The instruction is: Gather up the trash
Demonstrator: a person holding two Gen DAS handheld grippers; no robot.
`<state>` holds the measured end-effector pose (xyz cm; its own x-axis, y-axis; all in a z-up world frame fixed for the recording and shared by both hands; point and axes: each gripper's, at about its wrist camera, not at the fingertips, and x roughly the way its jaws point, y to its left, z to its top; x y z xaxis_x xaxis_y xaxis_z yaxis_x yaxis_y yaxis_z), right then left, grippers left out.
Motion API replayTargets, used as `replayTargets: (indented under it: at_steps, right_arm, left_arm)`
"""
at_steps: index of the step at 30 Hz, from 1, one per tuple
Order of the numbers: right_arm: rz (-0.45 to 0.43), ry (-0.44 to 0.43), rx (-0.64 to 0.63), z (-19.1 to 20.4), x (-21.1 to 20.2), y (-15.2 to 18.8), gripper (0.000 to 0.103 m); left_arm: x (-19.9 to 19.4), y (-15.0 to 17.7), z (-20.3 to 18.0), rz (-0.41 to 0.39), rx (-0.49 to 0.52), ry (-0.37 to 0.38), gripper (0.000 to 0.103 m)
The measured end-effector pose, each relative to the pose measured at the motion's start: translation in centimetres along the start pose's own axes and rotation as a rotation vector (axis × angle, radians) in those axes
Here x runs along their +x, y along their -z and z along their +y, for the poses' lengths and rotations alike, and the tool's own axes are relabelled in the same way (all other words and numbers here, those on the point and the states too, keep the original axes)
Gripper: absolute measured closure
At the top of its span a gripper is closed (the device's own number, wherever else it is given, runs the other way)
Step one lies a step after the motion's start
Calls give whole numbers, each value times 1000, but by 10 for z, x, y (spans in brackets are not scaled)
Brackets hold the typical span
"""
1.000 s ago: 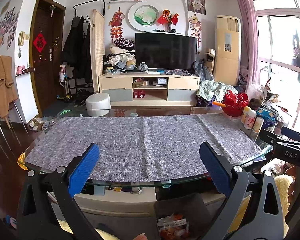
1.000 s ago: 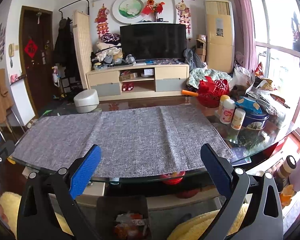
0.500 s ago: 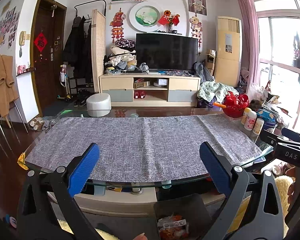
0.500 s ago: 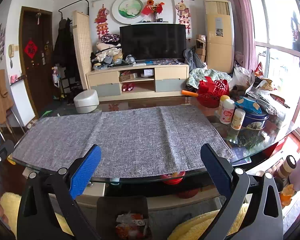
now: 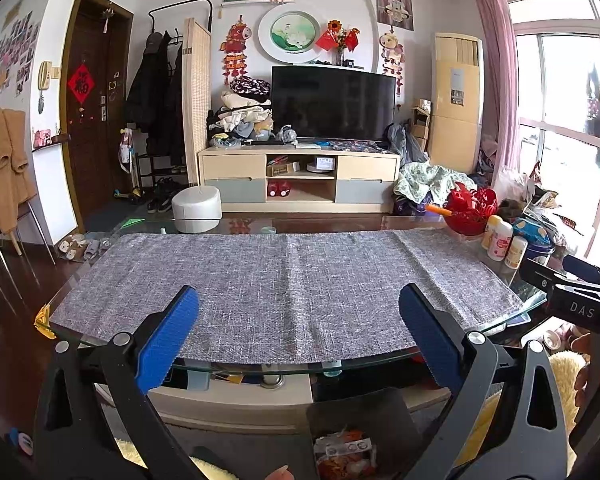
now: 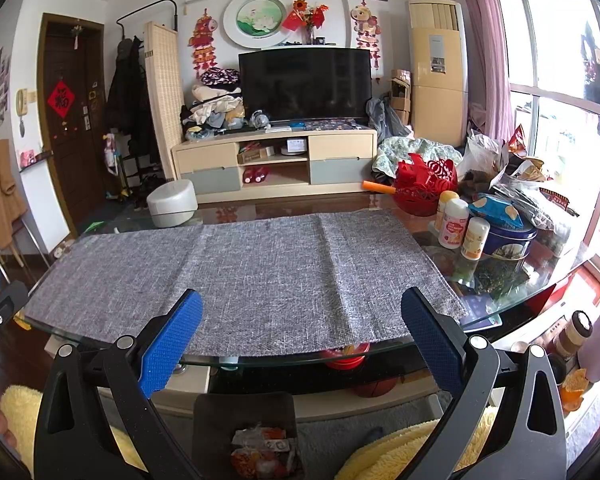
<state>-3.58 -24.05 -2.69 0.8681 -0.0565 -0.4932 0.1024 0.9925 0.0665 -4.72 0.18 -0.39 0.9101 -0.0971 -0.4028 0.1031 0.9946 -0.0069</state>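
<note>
A dark bin [image 5: 364, 416] on the floor in front of the glass table holds crumpled wrappers [image 5: 344, 456]; it also shows in the right wrist view [image 6: 244, 412] with the same wrappers [image 6: 260, 452]. My left gripper [image 5: 298, 340] is open and empty, held above the table's near edge. My right gripper [image 6: 300, 340] is open and empty, at the same height to the right. A grey cloth [image 5: 288, 288] covers the table top and nothing lies on it.
At the table's right end stand a red basket [image 6: 424, 192], white bottles [image 6: 452, 228], a blue tin [image 6: 508, 240] and snack bags [image 6: 520, 184]. A white round stool [image 5: 196, 208] and a TV cabinet [image 5: 300, 180] lie beyond. Yellow fleece [image 6: 400, 452] lies below the grippers.
Both grippers have risen very slightly; the view has barely shifted. Both stay open and empty.
</note>
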Motion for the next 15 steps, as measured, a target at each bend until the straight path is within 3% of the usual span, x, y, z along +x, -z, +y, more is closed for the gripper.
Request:
replayTargets:
  at_steps: [6,10,15]
  right_arm:
    - [-2,10,-2,3,-3,1,3]
    - [-1,11,-1,4,-3,1,3]
    - [3,13,1,3,-4,1,3]
  left_arm:
    - [4,1,-7,29,20,-41,8]
    - [7,1,-5,47,-28,6,8]
    - [5,2,-8,29,-9,-43,8]
